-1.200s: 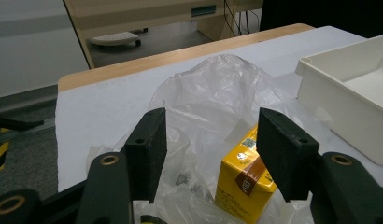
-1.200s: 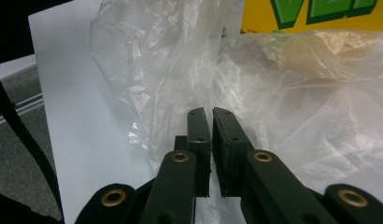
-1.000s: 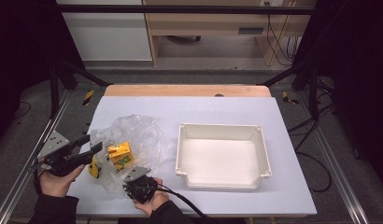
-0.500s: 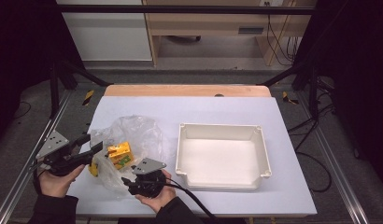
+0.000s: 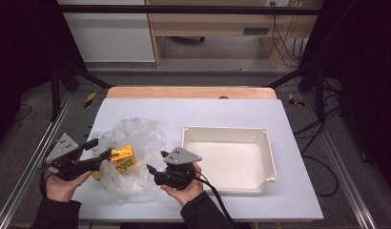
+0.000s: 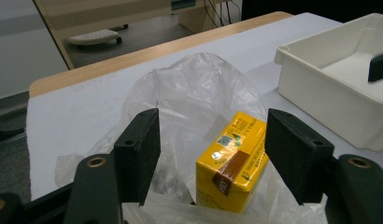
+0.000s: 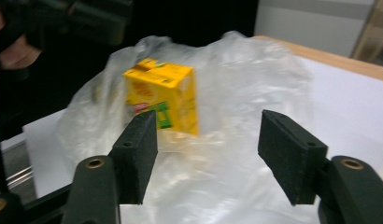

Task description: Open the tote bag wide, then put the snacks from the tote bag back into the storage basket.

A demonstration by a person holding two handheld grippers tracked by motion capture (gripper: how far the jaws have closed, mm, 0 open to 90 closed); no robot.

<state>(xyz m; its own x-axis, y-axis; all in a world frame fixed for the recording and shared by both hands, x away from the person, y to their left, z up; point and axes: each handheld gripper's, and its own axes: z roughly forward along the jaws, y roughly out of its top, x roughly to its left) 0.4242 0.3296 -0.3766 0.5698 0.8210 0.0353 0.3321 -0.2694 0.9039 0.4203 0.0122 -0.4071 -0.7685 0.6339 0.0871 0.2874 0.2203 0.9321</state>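
Lying on the white table (image 5: 193,112), a clear plastic bag (image 5: 136,138) was seen beside the tray (image 5: 270,157), with a yellow carton (image 5: 123,157) inside. The left gripper (image 5: 102,149) and right gripper (image 5: 155,163) were spread, having just been opening, nothing pinched.

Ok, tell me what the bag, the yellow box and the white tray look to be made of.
Bag: thin clear plastic film, glossy, judging by its crinkles and the table showing through.
Yellow box: probably printed cardboard with a slight sheen; sharp folded edges and a brown tape strip across the top.
White tray: likely rigid moulded plastic, matte off-white, with rounded corners and a thick rim.
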